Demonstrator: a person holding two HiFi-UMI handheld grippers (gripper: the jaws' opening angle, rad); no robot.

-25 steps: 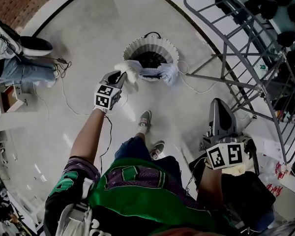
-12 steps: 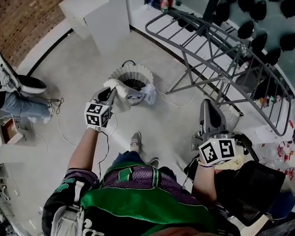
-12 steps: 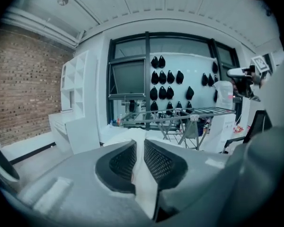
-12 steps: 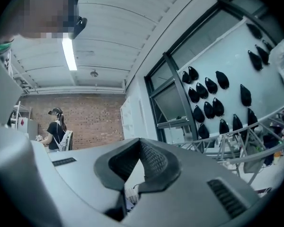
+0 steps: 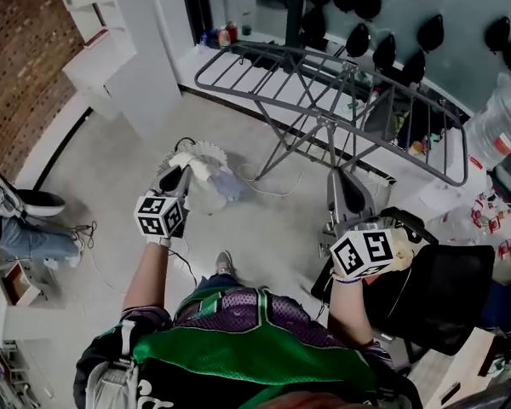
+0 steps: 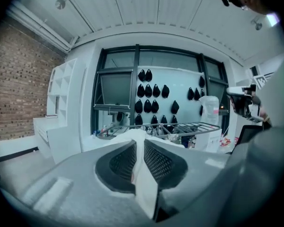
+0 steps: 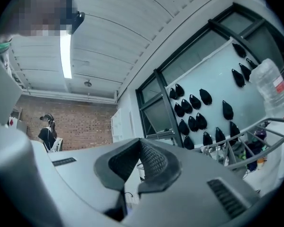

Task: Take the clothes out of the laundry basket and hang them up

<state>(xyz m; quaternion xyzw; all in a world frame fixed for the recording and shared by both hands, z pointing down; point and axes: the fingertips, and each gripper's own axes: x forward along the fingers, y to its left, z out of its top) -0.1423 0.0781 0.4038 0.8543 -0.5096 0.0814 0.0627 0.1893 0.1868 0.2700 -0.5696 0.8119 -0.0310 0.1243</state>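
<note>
In the head view my left gripper [image 5: 177, 175] is raised in front of me, shut on a white garment [image 5: 201, 170] that hangs from it over the round white laundry basket [image 5: 211, 151] on the floor. A pale bluish cloth [image 5: 230, 182] droops over the basket's rim. The left gripper view shows the white garment [image 6: 143, 174] pinched between the jaws of the left gripper [image 6: 138, 161]. The grey drying rack [image 5: 324, 75] stands beyond the basket. My right gripper [image 5: 344, 187] is held up at the right, shut and empty; the right gripper [image 7: 141, 161] shows its pads touching.
A seated person's legs and shoes [image 5: 30, 204] are at the left edge. White shelving [image 5: 111, 58] stands at the back left. A black bag [image 5: 447, 292] sits at my right, a clear plastic bottle [image 5: 501, 130] beyond it. A cable [image 5: 268, 187] runs across the floor.
Both grippers have risen and moved forward. The left one has lifted the white garment up from the basket. The head view has tilted up, bringing the whole drying rack into view.
</note>
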